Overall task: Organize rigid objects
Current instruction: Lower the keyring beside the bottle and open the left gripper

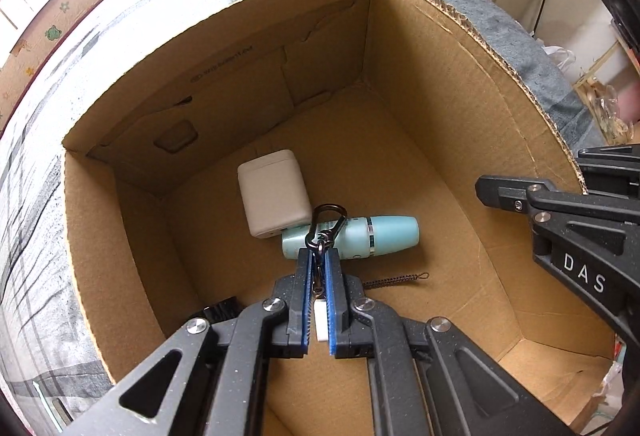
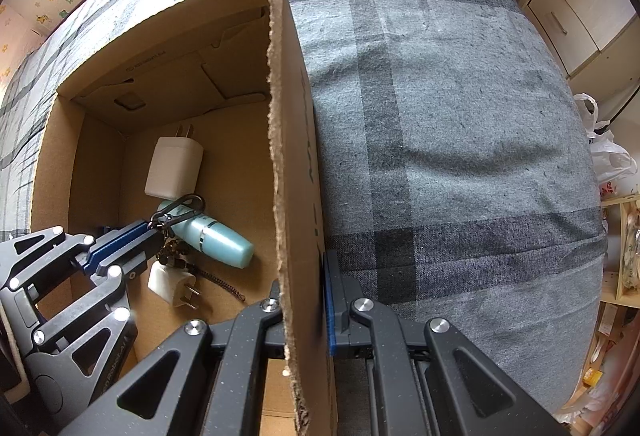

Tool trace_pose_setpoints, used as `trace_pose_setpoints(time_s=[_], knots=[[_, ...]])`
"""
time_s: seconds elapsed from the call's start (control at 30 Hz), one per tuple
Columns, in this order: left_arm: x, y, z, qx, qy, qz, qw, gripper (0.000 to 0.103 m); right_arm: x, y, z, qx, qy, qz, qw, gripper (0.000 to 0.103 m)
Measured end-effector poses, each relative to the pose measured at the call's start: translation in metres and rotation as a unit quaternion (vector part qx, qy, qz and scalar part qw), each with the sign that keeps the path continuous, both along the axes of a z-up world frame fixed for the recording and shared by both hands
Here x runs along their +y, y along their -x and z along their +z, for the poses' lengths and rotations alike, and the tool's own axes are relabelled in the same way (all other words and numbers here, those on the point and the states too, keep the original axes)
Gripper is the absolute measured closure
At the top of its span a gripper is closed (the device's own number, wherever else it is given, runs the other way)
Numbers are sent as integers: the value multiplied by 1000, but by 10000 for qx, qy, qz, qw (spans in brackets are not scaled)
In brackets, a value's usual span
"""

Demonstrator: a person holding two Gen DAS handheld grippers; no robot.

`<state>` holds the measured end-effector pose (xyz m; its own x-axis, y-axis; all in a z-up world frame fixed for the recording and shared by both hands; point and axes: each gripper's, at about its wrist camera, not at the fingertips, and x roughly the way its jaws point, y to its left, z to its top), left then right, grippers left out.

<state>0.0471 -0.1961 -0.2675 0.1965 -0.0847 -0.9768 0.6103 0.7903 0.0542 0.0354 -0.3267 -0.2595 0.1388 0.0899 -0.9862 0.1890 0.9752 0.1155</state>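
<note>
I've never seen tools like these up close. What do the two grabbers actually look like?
Both are matte black, speckled plastic linkages with triangular cut-outs and round silver pivot pins. The left gripper has two straight fingers lined with ribbed blue pads; the right gripper shows the same blue pad. White lettering, "DAS", is printed on the right one's body. No cables or sleeves are visible.

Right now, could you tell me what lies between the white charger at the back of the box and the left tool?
In the left wrist view, the teal bottle lies between the white charger and the left tool, with the held black carabiner hanging above it.
</note>
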Motion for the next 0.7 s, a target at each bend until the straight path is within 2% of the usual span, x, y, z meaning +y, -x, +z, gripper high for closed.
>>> trace_pose_setpoints(time_s=[0.47,0.5,0.53,0.57,0.6,0.63,0.7], knots=[[-4,0,4,-113,-97,44,9999,95,0,0,1,-1,-5,-2,10000,97],[-4,0,4,-129,-122,60,9998,86,-1,0,0,-3,-6,-3,10000,97],[-4,0,4,-137,-129,79,9998,64,0,0,1,-5,-3,0,10000,97],[-5,0,5,-154,-136,77,9998,50,-1,0,0,-5,-3,-3,10000,97],[-5,0,7,-170,-101,63,9998,27,-1,0,0,-6,-1,-3,10000,97],[-5,1,9,-202,-33,47,9998,22,0,0,1,-5,3,-3,10000,97],[-7,2,15,-294,34,16,9996,21,0,0,0,-5,4,-4,10000,97]])
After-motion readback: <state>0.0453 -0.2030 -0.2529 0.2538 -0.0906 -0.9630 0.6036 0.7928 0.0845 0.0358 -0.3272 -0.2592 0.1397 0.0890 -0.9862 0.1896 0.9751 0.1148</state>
